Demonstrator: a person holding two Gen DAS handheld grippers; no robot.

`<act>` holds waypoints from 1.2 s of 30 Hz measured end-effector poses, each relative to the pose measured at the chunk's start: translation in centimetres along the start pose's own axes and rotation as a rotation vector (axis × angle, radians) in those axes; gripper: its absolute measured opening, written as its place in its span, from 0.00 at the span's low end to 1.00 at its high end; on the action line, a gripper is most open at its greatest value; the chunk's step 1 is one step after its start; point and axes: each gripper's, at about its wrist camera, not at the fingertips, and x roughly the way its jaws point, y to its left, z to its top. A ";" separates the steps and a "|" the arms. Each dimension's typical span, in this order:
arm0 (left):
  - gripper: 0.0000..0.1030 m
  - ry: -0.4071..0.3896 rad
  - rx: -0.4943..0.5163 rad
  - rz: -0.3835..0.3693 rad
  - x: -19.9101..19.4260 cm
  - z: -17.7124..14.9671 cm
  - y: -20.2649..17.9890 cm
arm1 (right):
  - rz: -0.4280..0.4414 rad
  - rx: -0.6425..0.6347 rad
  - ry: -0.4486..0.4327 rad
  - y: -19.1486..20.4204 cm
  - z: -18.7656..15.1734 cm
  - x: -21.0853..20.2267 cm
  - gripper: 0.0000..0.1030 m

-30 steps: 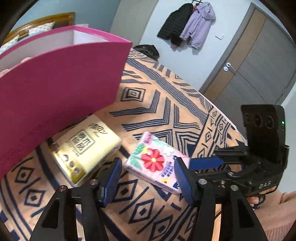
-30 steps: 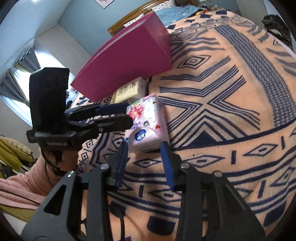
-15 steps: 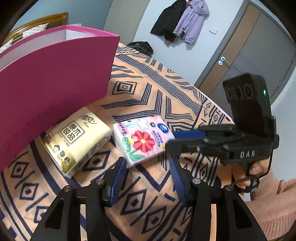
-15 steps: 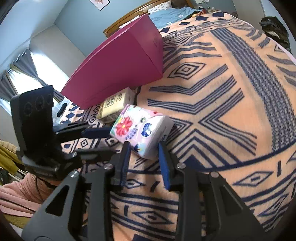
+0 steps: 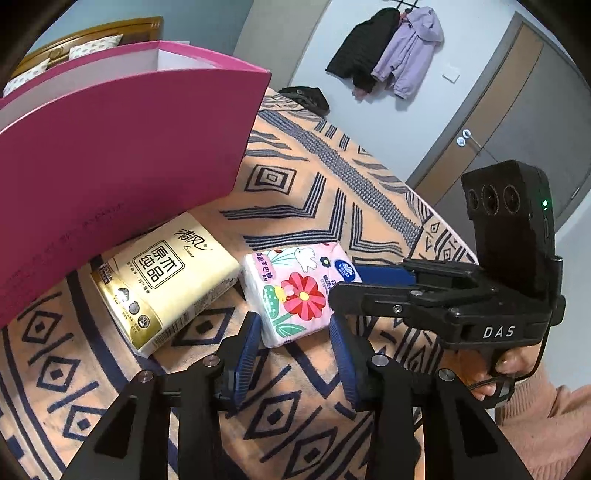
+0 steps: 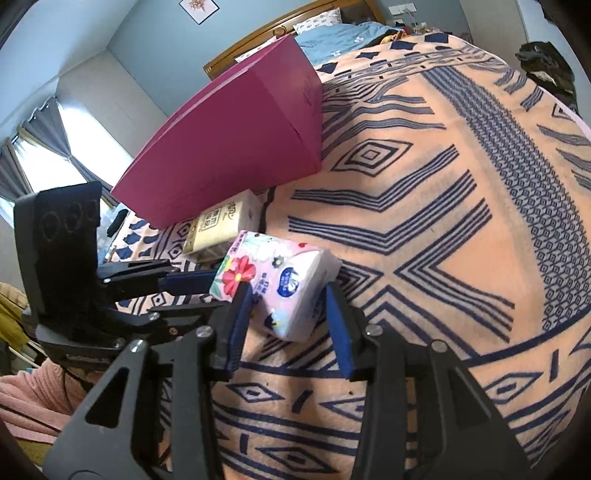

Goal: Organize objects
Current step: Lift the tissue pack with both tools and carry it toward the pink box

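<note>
A pink floral tissue pack (image 5: 299,291) lies on the patterned bedspread next to a yellow tissue pack (image 5: 166,280), both beside a tall magenta box (image 5: 122,155). My left gripper (image 5: 293,325) is open, its fingertips at the near end of the floral pack. My right gripper (image 6: 288,299) is open around a corner of the floral pack (image 6: 280,280), its fingers either side of it. The right gripper also shows in the left wrist view (image 5: 354,280), reaching in from the right to the pack. The yellow pack (image 6: 218,229) and the box (image 6: 236,136) lie behind.
The orange and navy bedspread (image 6: 424,221) spreads wide to the right. A dark garment (image 5: 306,98) lies at the bed's far end. Coats (image 5: 391,51) hang on the wall beside a door (image 5: 517,122). A headboard (image 6: 288,29) and pillows are behind the box.
The floral pack has been turned and shifted toward the yellow pack. Both grippers have drawn closer to it, and the right gripper's fingers now sit on either side of its corner.
</note>
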 end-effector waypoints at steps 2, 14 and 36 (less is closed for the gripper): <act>0.37 -0.005 -0.005 -0.002 -0.3 -0.1 -0.1 | -0.001 -0.003 -0.004 0.1 0.0 -0.1 0.42; 0.37 -0.072 0.019 0.048 -2.9 0.0 -1.5 | -0.012 -0.087 -0.062 2.8 0.7 -2.0 0.42; 0.38 -0.221 0.002 0.109 -8.2 2.7 -0.6 | 0.009 -0.244 -0.156 7.9 5.1 -3.6 0.42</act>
